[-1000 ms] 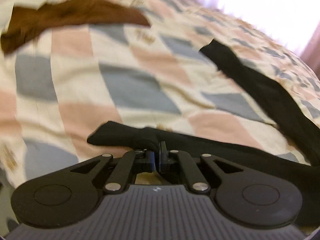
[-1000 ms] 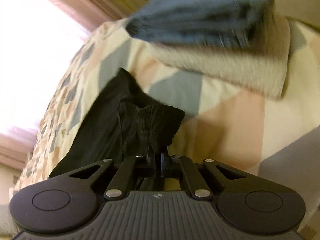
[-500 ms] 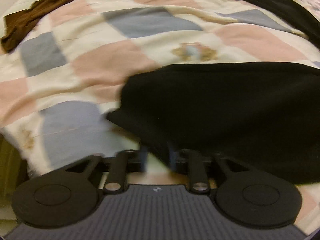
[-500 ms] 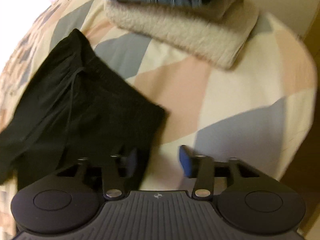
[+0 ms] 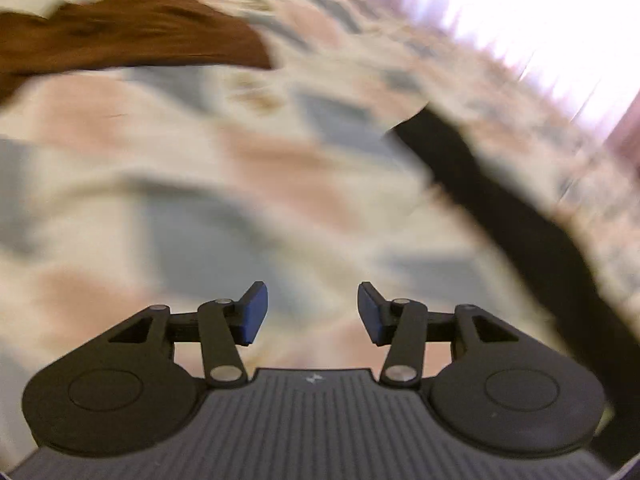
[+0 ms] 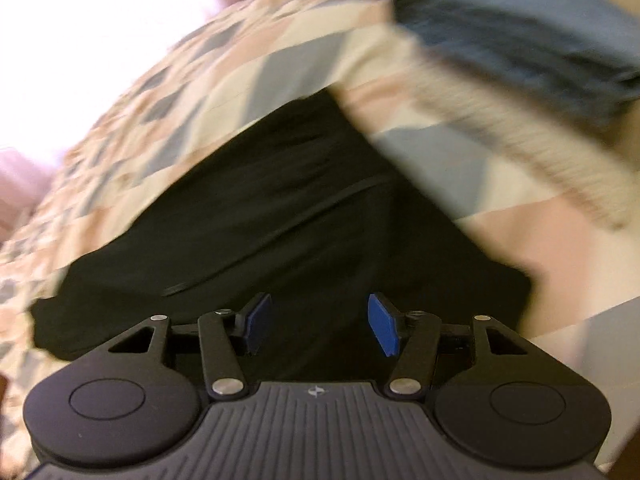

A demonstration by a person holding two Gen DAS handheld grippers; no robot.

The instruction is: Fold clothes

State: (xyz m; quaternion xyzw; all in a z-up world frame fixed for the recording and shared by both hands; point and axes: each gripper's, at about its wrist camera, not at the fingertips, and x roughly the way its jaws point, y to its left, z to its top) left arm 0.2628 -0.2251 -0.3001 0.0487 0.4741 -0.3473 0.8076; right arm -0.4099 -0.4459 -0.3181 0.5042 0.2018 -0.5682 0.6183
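Both my grippers pitched steeply down at the bed. Left gripper [image 5: 312, 312]: jaws spread and opening, blue pads [image 5: 253, 312] apart, nothing between them, only the patchwork quilt [image 5: 192, 216] below. Right gripper [image 6: 318, 328]: jaws also spread and opening, nothing pinched; it hangs over the near part of the black garment [image 6: 280, 232], pads clear of the cloth as far as I can tell.

Black garment lies flat on the quilt in the right wrist view, a thin drawstring [image 6: 288, 216] across it. In the left wrist view a long black strip of it [image 5: 500, 208] runs down the right side and is cut off at the frame edge.

Hard to read: both views motion-smeared. Brown garment [image 5: 132, 32] at the far left of the quilt is a blur, its left end out of frame. Stack at the far right in the right wrist view: blue folded cloth [image 6: 520, 24] on top of a cream knit piece [image 6: 520, 136], edges smeared, right side cropped. Bright window glare washes out the far background. No containers visible.
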